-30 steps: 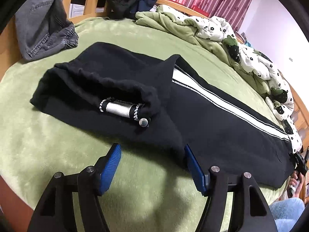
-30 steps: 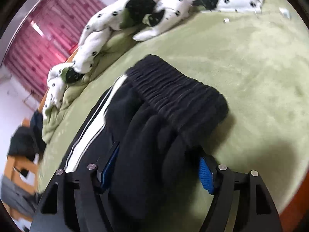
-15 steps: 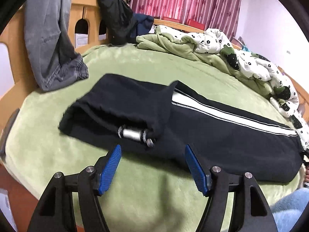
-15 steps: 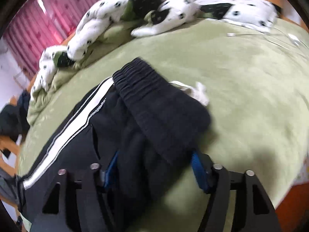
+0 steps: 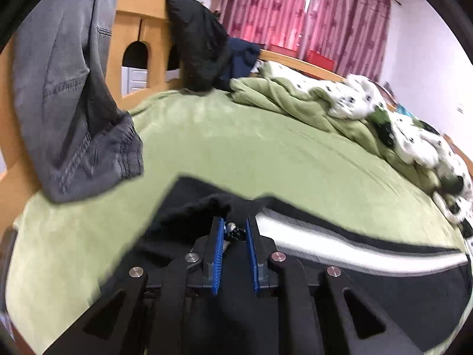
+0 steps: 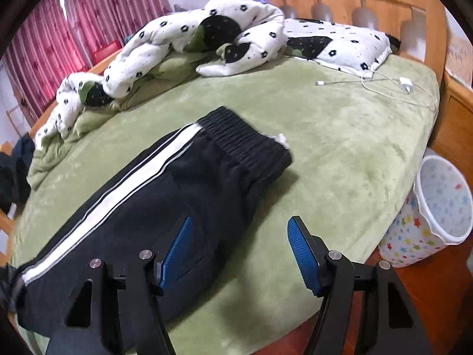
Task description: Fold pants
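Since a second earlier, the left gripper (image 5: 233,232) had gone from wide-spread jaws short of the cloth to jaws drawn nearly together on the black fleece track pants with white side stripes (image 6: 165,189), nipping the cuff end where a small metal-tipped drawstring end (image 5: 232,227) showed between the blue pads. That end of the pants looked lifted and blurred. The right gripper (image 6: 239,251) had drawn back from the waist end: fabric that had bulged between its jaws now lay ahead of it, and the jaws stood apart with only the pants' near edge by the left pad and bare cover under the right one.

The pants lay lengthwise along the near side of the green plush bed cover (image 6: 340,153), ribbed waistband (image 6: 245,139) towards the wooden headboard (image 6: 354,0). Broad open cover stretched beyond them to the rumpled white-and-black spotted quilt (image 6: 177,38) along the far side. A white charging cable (image 6: 384,84) lay near the headboard corner. Past the bed's near edge stood a white star-printed bin (image 6: 437,207) on the floor. At the foot end, grey trousers (image 5: 68,88) hung over the wooden footboard (image 5: 133,32), their hem just beside the lifted cuff.
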Demonstrator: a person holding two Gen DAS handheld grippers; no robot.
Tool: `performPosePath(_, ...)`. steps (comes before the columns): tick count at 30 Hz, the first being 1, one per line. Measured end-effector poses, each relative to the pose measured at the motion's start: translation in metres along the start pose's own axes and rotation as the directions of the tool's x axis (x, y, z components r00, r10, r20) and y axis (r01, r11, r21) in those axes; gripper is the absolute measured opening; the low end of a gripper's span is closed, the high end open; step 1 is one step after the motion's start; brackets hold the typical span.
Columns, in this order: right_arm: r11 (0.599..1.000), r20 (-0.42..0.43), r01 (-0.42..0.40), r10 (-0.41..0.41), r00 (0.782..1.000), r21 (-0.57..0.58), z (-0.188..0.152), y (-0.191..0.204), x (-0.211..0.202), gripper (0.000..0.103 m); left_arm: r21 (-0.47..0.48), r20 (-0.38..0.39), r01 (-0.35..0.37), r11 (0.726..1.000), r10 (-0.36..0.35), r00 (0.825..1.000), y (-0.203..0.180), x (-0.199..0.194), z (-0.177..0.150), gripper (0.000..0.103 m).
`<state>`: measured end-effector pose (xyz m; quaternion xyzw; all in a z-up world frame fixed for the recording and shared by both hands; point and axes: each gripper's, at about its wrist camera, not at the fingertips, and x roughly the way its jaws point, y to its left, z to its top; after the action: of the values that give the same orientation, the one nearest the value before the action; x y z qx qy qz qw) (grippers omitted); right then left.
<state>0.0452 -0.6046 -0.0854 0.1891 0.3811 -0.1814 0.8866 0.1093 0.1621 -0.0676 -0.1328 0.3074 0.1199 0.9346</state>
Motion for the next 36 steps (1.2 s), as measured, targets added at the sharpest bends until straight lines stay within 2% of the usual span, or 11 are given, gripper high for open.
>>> performPosePath(3,0.999,-0.013,0.001,-0.002,1.0,-0.049,-0.003,0.035,0.007,0.066,0.055,-0.016,-0.043,0.998,0.043,0.999,0.014,0.024,0.024,0.018)
performPosePath(8,0.991,-0.05,0.003,-0.009,0.999,-0.134,-0.016,0.094,0.024,0.066,0.102,-0.013,0.004,0.995,-0.002,1.0,0.028,0.032,0.034,0.072)
performPosePath(18,0.981,-0.12,-0.064,0.042,0.992,-0.182,-0.036,0.16,0.055,0.066,0.087,-0.136,0.034,0.996,-0.022,0.99,0.047,0.098,0.034,0.071)
performPosePath(19,0.978,-0.12,-0.064,0.041,0.992,-0.197,-0.037,0.165,0.057,0.066,0.076,-0.152,0.051,0.996,-0.039,0.988,0.048,0.106,0.035,0.054)
performPosePath(20,0.974,-0.123,-0.07,0.044,0.991,-0.215,-0.038,0.172,0.061,0.066,0.069,-0.183,0.068,0.995,-0.055,0.982,0.048,0.116,0.036,0.019)
performPosePath(23,0.964,-0.135,-0.073,0.04,0.99,-0.255,-0.038,0.186,0.068,0.066,0.033,-0.134,0.073,0.997,-0.068,0.989,0.056,0.115,0.044,0.014)
performPosePath(25,0.955,-0.142,-0.092,0.053,0.988,-0.283,-0.037,0.194,0.069,0.066,0.069,-0.072,0.031,0.997,-0.026,0.997,0.057,0.105,0.046,0.014)
performPosePath(28,0.93,-0.105,-0.118,0.086,0.991,-0.349,-0.034,0.206,0.064,0.066,0.123,-0.189,-0.03,0.992,0.053,0.981,0.052,0.135,0.031,0.016)
performPosePath(31,0.903,-0.086,-0.155,0.131,0.988,-0.401,-0.026,0.225,0.067,0.066,0.143,-0.186,-0.06,0.988,0.086,0.979,0.049,0.137,0.025,0.03)
performPosePath(33,0.877,-0.096,-0.191,0.165,0.982,-0.441,-0.02,0.242,0.075,0.066,0.145,-0.153,-0.098,0.985,0.12,0.981,0.048,0.128,0.028,0.051)
performPosePath(36,0.81,-0.107,-0.234,0.21,0.972,-0.538,-0.011,0.276,0.088,0.066,0.15,-0.137,-0.106,0.983,0.127,0.983,0.051,0.118,0.029,0.056)
